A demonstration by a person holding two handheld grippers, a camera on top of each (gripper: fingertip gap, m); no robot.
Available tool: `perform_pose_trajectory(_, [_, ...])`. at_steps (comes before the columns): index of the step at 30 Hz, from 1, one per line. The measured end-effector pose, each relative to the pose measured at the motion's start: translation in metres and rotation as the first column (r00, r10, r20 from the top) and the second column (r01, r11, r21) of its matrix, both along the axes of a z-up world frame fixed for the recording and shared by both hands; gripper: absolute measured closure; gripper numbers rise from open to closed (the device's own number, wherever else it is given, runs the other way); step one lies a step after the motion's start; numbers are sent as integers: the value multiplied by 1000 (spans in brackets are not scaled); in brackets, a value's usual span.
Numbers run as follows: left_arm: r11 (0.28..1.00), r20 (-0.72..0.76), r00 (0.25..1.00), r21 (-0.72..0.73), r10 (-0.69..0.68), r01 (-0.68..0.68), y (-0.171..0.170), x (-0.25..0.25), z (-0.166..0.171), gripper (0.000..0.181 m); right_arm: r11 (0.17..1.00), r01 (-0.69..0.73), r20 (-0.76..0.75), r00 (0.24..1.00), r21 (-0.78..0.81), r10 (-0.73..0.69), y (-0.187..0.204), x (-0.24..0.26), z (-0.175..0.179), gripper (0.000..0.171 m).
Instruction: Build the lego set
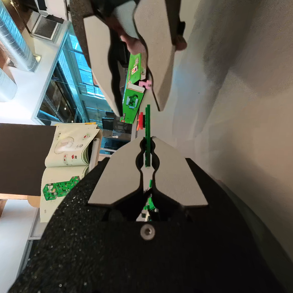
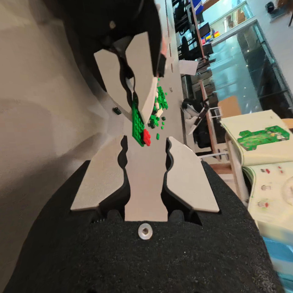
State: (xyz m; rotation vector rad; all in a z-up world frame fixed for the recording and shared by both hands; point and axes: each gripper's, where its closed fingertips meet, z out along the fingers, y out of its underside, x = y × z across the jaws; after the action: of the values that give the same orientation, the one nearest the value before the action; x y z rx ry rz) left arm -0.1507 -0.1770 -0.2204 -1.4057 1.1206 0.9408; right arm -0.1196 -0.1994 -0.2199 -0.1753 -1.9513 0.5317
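My left gripper (image 1: 148,139) is shut on the edge of a flat green plate (image 1: 148,126) and holds it on edge in the air. A red piece on a black piece (image 1: 141,121) sits on the plate's far end. In the right wrist view the same plate (image 2: 137,125) with the red piece (image 2: 146,137) hangs from the left gripper (image 2: 141,120). My right gripper (image 2: 145,139) is open and empty, just short of the plate's red end. In the left wrist view the right gripper (image 1: 139,113) is open beyond the plate.
Loose green and white bricks (image 2: 159,106) lie on the white table (image 2: 145,182). An open instruction booklet (image 1: 66,160) stands at the side; it also shows in the right wrist view (image 2: 261,142). Green boxes (image 1: 132,104) and a pink piece (image 1: 145,84) lie farther back.
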Motion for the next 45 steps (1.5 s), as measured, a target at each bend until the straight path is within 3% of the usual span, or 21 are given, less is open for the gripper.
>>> perform_pose_trajectory(3, [1000, 21, 1000, -9, -6, 6, 0, 1, 0, 177, 999, 5, -29, 1000, 39, -4, -4, -6, -5, 129])
perform_pose_trajectory(10, [998, 96, 994, -37, -44, 48, -1, 8, 2, 177, 1000, -2, 4, 1000, 19, 2, -6, -6, -11, 155])
perform_pose_trajectory(16, [990, 234, 971, -124, -43, 74, -3, 14, -4, 177, 997, 1, 130, 992, -83, 10, -9, -2, -18, 157])
perform_pose_trajectory(21, [967, 416, 909, -231, 2, 104, -4, 17, -9, 177, 972, 53, 281, 960, -230, 14, -9, 1, -23, 157])
perform_pose_trajectory(26, [952, 460, 888, -280, 20, 123, -5, 18, -14, 177, 958, 78, 351, 936, -275, 25, -10, 2, -29, 158])
perform_pose_trajectory(32, [942, 433, 901, -315, 36, 114, -7, 20, -22, 176, 971, 96, 385, 923, -218, -5, -8, 3, -36, 158])
perform_pose_trajectory(41, [929, 361, 930, -363, 70, 71, -11, 20, -32, 177, 989, 149, 362, 922, -5, -137, -3, -1, -49, 158])
perform_pose_trajectory(45, [918, 371, 925, -390, 85, 73, -13, 20, -36, 177, 993, 119, 348, 930, 27, -121, -3, -2, -53, 158])
